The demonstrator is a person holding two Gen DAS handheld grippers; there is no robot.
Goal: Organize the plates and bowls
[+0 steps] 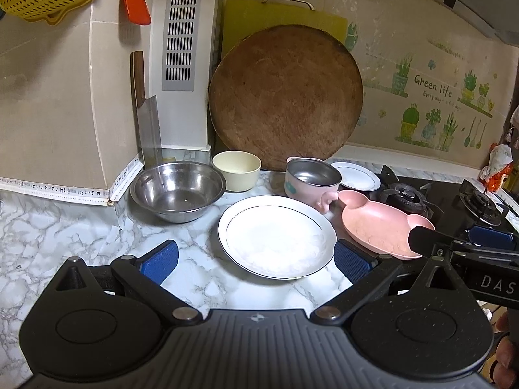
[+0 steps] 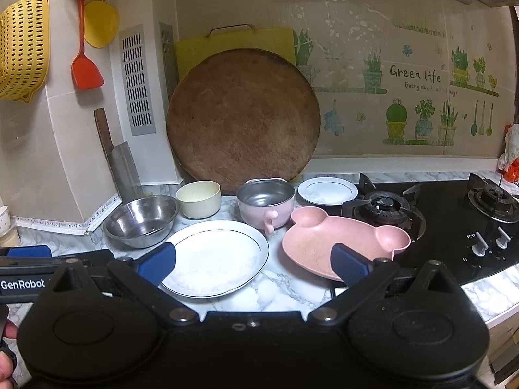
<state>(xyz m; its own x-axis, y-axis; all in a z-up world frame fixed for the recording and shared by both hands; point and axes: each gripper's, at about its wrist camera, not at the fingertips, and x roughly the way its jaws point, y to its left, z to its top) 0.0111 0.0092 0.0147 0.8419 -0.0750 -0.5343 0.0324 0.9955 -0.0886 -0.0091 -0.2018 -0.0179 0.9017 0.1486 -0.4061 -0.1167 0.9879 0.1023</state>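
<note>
On the marble counter lie a large white plate [image 1: 275, 236] [image 2: 214, 256] and, to its right, a pink bear-shaped plate [image 1: 379, 223] [image 2: 337, 240]. Behind them stand a steel bowl [image 1: 177, 191] [image 2: 141, 220], a cream bowl [image 1: 236, 170] [image 2: 198, 199], a pink steel-lined cup [image 1: 311, 178] [image 2: 266, 204] and a small white plate [image 1: 356, 176] [image 2: 327, 191]. My left gripper [image 1: 258, 261] [image 2: 65, 254] is open just in front of the large plate. The right gripper [image 2: 254, 264] [image 1: 454, 238] is open, one pad over the pink plate's near rim. Neither holds anything.
A round wooden board [image 1: 285, 97] leans on the back wall and a cleaver [image 1: 147, 123] stands at the left. The black gas stove [image 2: 454, 220] fills the right side, and the pink plate overlaps its edge. A yellow colander [image 2: 19, 45] and an orange spatula [image 2: 85, 64] hang overhead.
</note>
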